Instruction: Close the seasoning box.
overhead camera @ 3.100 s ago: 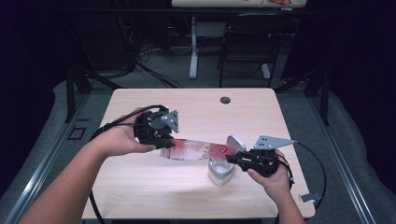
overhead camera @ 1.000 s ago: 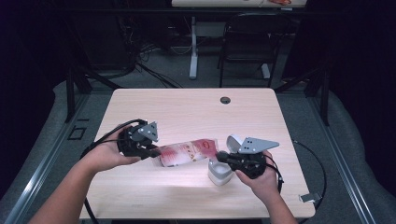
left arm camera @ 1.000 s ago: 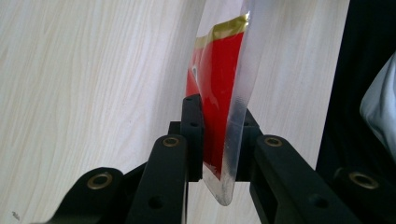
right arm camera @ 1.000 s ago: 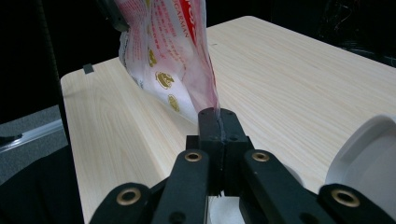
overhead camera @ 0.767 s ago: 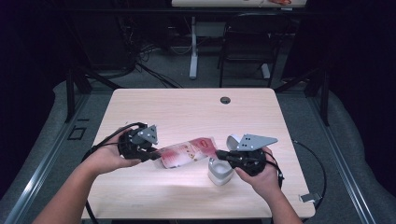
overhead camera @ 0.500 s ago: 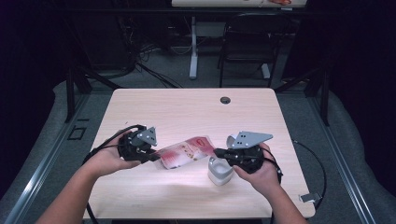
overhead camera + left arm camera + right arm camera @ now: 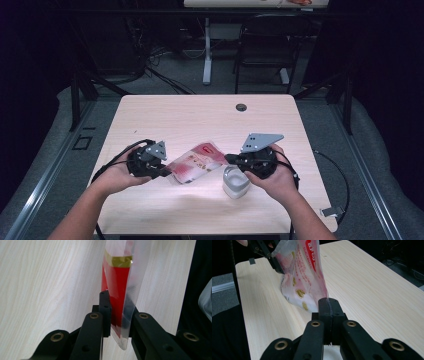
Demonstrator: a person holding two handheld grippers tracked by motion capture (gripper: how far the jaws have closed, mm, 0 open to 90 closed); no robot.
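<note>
A red and white plastic bag (image 7: 197, 161) with gold print is stretched between my two grippers, just above the front middle of the table (image 7: 200, 120). My left gripper (image 7: 166, 172) is shut on the bag's left end; in the left gripper view the jaws (image 7: 117, 315) pinch the clear edge of the bag (image 7: 117, 277). My right gripper (image 7: 228, 159) is shut on the bag's right end. In the right gripper view the jaws (image 7: 328, 303) clamp a corner of the bag (image 7: 302, 272), and the left gripper (image 7: 270, 256) holds the far end.
A small white container (image 7: 235, 183) stands on the table below the right gripper. A dark round grommet (image 7: 241, 107) sits near the table's far edge. Cables trail from both grippers. Beyond the table are a chair and desk legs on a grey floor.
Both grippers have come nearer the table's front edge with the bag still held between them. The right gripper has shifted a little to the left, above the white container.
</note>
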